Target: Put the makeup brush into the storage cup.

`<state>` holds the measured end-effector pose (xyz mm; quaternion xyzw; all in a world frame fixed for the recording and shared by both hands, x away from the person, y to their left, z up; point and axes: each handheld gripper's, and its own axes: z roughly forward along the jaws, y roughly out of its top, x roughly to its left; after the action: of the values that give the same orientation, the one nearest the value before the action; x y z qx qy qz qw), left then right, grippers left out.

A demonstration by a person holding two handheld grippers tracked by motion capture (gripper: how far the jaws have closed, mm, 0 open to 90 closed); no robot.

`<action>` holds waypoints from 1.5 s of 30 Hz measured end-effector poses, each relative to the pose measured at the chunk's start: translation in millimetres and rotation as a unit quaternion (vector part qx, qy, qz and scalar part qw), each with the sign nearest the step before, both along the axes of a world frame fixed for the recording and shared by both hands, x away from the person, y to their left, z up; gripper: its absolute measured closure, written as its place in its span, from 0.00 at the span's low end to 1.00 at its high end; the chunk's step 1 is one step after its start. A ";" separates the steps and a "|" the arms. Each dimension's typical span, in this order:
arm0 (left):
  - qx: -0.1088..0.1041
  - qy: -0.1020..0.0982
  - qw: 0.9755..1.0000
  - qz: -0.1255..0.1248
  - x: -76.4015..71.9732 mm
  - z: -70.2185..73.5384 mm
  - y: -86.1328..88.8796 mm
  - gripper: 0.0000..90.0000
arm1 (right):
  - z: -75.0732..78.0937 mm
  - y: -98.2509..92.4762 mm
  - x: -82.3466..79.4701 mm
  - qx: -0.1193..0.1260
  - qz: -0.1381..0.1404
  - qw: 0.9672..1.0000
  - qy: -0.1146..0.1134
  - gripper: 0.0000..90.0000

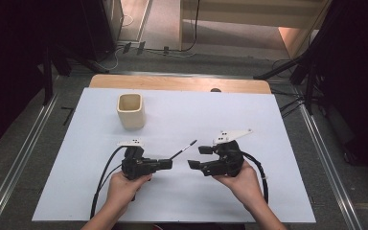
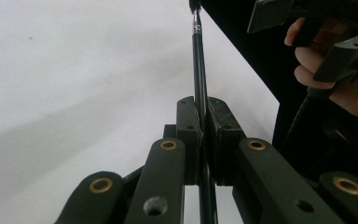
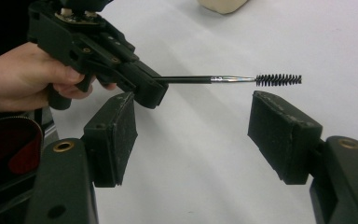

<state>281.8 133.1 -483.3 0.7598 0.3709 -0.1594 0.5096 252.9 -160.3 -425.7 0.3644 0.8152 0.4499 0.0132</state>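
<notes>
A thin black brush [image 1: 184, 147] with a bristled tip [image 3: 278, 80] sticks out up and to the right from my left gripper [image 1: 170, 164], which is shut on its handle. In the left gripper view the jaws press together on the black shaft [image 2: 198, 60], and the gripper [image 2: 200, 105] points along it. My right gripper [image 1: 196, 157] faces the left one with its jaws wide apart and nothing between the pads. In the right gripper view the brush [image 3: 191, 79] runs level just beyond my open right gripper [image 3: 193, 112], held by the left gripper [image 3: 151, 91]. Both are above the white sheet [image 1: 172, 201].
A cream cup [image 1: 131, 110] stands upright at the back left of the white sheet, and its base [image 3: 221, 4] shows in the right gripper view. A wooden table edge [image 1: 179, 84] runs behind the sheet. Dark stands and cables flank the table.
</notes>
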 end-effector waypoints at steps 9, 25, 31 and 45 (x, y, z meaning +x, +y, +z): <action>-0.028 -0.013 0.999 0.018 -5.8 -2.7 -2.5 0.94 | -6.5 -0.5 -9.8 0.017 -0.011 0.999 -0.025 0.39; -0.082 -0.017 0.995 0.048 -10.2 -9.2 -2.0 0.94 | -19.3 5.2 -11.4 0.075 -0.045 0.996 0.002 0.38; -0.083 -0.032 0.995 0.053 -13.8 -10.0 -4.5 0.94 | -18.0 8.2 -14.2 0.078 -0.060 0.995 -0.006 0.36; -0.101 -0.038 0.992 0.062 -16.7 -11.4 -7.9 0.94 | -16.3 16.7 -20.1 0.097 -0.104 0.990 -0.016 0.24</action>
<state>265.1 125.2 -494.6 0.6856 0.3794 -0.1352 0.6064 232.8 -143.6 -441.9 0.4392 0.7255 0.5286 0.0374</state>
